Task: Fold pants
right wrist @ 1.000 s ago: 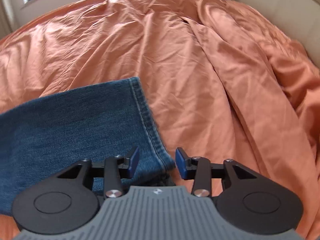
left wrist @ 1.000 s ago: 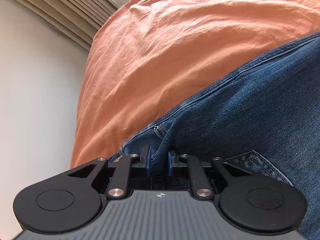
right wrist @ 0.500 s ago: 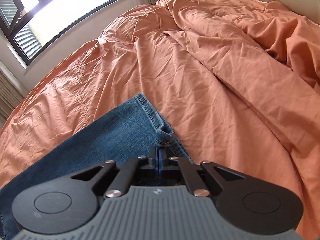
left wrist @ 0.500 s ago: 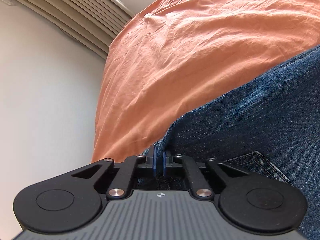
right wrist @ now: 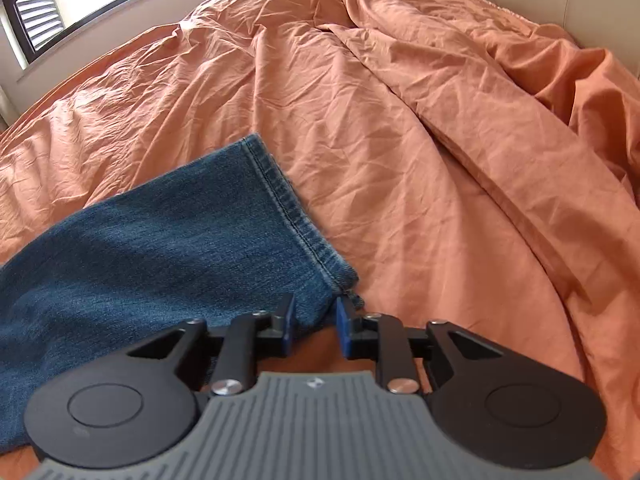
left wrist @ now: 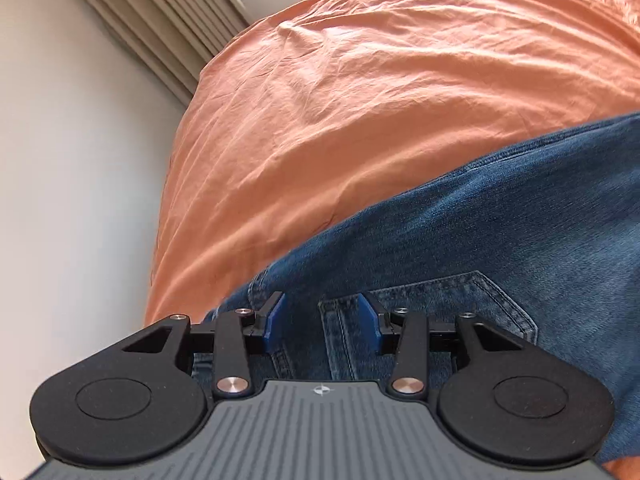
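The left gripper (left wrist: 320, 316) is standing with its blue pads well apart, its jaws having just been opening; denim of the jeans (left wrist: 500, 240) is lying in the gap, at the waist end, but neither pad is pressing on it, so nothing is being held there. Just beyond its right pad a stitched back pocket (left wrist: 452, 304) is showing, and a seam is running down between the fingers. From there the blue cloth is stretching up and to the right across the orange bedcover (left wrist: 360, 100), whose creased surface is filling most of the left wrist view. Past the edge of the bed a pale wall (left wrist: 72, 160) is showing, with a pleated beige curtain (left wrist: 160, 20) hanging at the top left. The right gripper (right wrist: 314, 320) is sitting at the other end of the garment with a narrower gap, its jaws also having just been opening; the corner of the leg hem (right wrist: 288, 208) is lying between the pads, and I cannot tell for sure whether the right pad is brushing the cloth, though the jaws are not clamping it. The trouser leg is running off to the left from that corner, lying flat on the bedcover, its stitched hem slanting up and away from the gripper. Beyond it the orange cover is bunching into thick folds toward the upper right, and a dark-framed window (right wrist: 44, 12) is letting in bright light at the top left.
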Tool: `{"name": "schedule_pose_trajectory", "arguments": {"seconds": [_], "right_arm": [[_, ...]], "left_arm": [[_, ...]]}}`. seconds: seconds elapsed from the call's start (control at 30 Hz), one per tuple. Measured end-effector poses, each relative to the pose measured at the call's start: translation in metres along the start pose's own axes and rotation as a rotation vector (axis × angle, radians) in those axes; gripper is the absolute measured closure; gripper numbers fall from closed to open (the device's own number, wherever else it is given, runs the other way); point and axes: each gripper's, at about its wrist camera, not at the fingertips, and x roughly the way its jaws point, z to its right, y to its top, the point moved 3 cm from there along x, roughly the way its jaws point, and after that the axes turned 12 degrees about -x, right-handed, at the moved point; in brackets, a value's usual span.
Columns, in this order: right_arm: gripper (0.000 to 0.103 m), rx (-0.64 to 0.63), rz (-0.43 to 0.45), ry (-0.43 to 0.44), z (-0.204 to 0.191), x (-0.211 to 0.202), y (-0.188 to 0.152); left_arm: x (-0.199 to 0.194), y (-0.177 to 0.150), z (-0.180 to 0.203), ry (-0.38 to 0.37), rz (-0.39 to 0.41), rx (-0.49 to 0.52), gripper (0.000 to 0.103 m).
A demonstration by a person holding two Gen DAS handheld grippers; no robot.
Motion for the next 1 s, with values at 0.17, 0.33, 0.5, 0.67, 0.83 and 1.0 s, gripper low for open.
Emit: {"name": "schedule_pose_trajectory", "arguments": {"seconds": [0.17, 0.33, 0.5, 0.67, 0.83, 1.0], "right_arm": [[0.082, -0.092, 0.052, 0.038, -0.045, -0.029, -0.01], [0.081, -0.182, 0.041, 0.175, -0.113, -0.053, -0.035], [0.081, -0.278, 0.026, 0.235, -0.173, -0.059, -0.058], [0.081, -0.281, -0.01, 0.266, -0.209, -0.058, -0.073], [0.076, -0.258, -0.027, 0.278, -0.223, -0.055, -0.075], [0.075, -0.199, -0.034, 0.273, -0.226, -0.047, -0.075]], "left_arm": [[-0.028, -0.026, -0.05, -0.086, -0.014, -0.195, 0.047], [-0.035, -0.069, -0.105, -0.154, -0.047, -0.451, 0.045], [-0.022, -0.119, -0.151, -0.257, -0.048, -0.722, 0.045], [0.017, -0.16, -0.176, -0.403, -0.089, -1.013, 0.045], [0.051, -0.171, -0.186, -0.531, -0.117, -1.148, 0.04], [0.073, -0.165, -0.187, -0.589, -0.135, -1.167, 0.041]]}}
